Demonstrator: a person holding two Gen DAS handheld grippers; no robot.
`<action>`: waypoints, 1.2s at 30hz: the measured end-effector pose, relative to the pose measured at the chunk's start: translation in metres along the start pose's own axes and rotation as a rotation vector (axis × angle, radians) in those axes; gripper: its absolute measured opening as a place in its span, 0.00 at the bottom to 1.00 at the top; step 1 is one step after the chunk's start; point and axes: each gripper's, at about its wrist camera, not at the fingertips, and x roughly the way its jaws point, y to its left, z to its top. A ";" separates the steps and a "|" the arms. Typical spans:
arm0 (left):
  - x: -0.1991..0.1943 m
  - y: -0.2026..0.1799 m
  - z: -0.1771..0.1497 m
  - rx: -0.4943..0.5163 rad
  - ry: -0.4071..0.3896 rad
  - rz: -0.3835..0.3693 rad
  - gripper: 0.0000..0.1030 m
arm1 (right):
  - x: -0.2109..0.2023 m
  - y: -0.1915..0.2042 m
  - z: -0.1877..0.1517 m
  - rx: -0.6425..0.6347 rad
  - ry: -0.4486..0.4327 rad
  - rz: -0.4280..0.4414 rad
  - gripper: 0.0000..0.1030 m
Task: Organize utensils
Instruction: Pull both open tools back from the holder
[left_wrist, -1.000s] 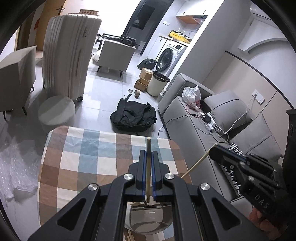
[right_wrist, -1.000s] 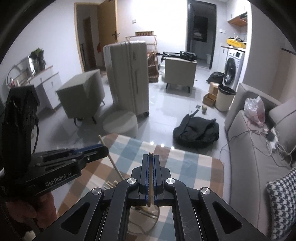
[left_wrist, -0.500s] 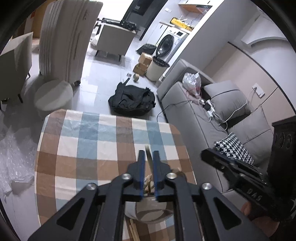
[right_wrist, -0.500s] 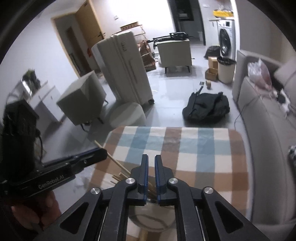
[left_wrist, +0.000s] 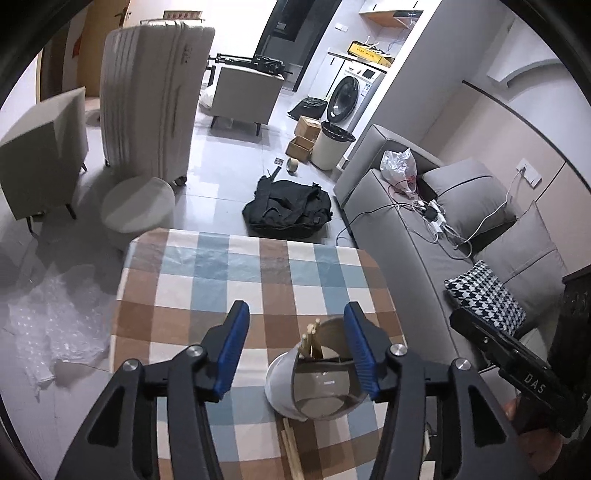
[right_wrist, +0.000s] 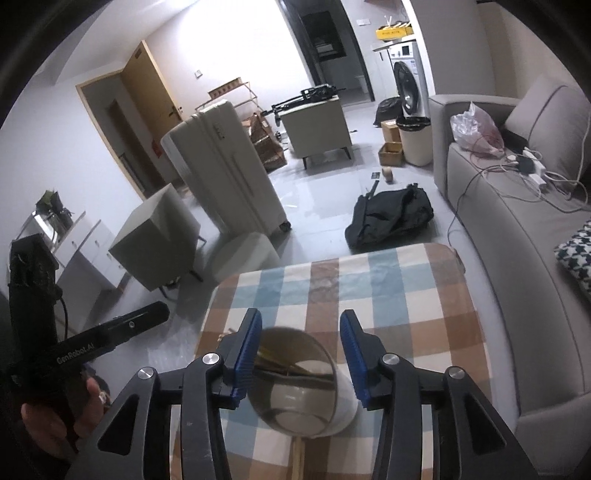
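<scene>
Two sets of black tongs with blue pads over a worktop (left_wrist: 236, 280) covered in a blue, brown and white checked cloth. Left tongs (left_wrist: 295, 347) opening, nothing pinched between the pads, poised above the cloth with the white cup (left_wrist: 314, 384) showing just below and right of the gap. Right tongs (right_wrist: 301, 354) likewise opening, empty, straddling the view of the same cup (right_wrist: 299, 384) without touching it. Wooden chopsticks (left_wrist: 310, 341) standing inside the cup, tips leaning against its far rim; more wooden sticks (left_wrist: 291, 443) lying flat on the cloth at the near side of the cup. Right tongs' black body (left_wrist: 517, 369) visible at the right edge of the left wrist view, above the grey sofa (left_wrist: 424, 236). Black bag (left_wrist: 288, 210) on the floor beyond the worktop.
</scene>
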 end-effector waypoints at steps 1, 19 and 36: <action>-0.005 -0.003 -0.003 0.010 -0.005 0.012 0.49 | -0.005 0.001 -0.002 -0.004 -0.007 0.001 0.44; -0.052 -0.029 -0.037 0.102 -0.087 0.130 0.71 | -0.075 0.022 -0.055 -0.032 -0.108 0.022 0.68; -0.052 -0.032 -0.098 0.155 -0.119 0.201 0.85 | -0.089 0.009 -0.117 0.014 -0.126 -0.019 0.94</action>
